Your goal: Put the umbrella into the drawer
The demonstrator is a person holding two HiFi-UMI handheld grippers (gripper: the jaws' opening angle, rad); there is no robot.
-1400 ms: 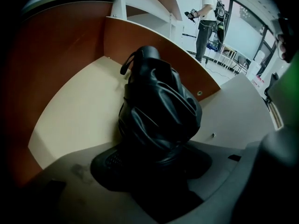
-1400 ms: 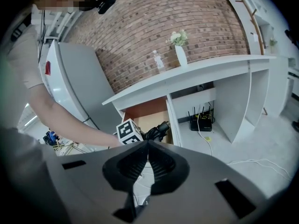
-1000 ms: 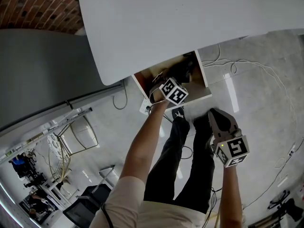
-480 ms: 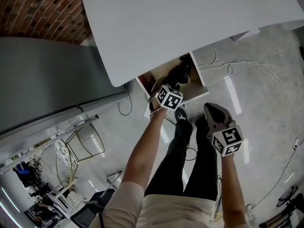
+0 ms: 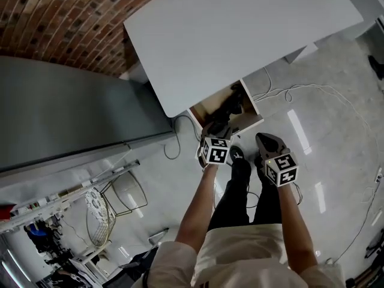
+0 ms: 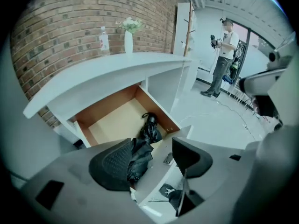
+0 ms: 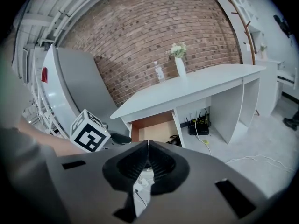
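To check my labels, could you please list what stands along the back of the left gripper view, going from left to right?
bottle → vase of flowers → coat stand → person

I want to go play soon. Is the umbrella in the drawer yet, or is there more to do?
Nearly done, it seems. Done: the black umbrella lies inside the open drawer. In hand: nothing. The left hand-held gripper has its jaws apart just in front of the drawer, and the right hand-held gripper is shut on nothing. Left: the drawer stands open, so pushing it shut may come next.
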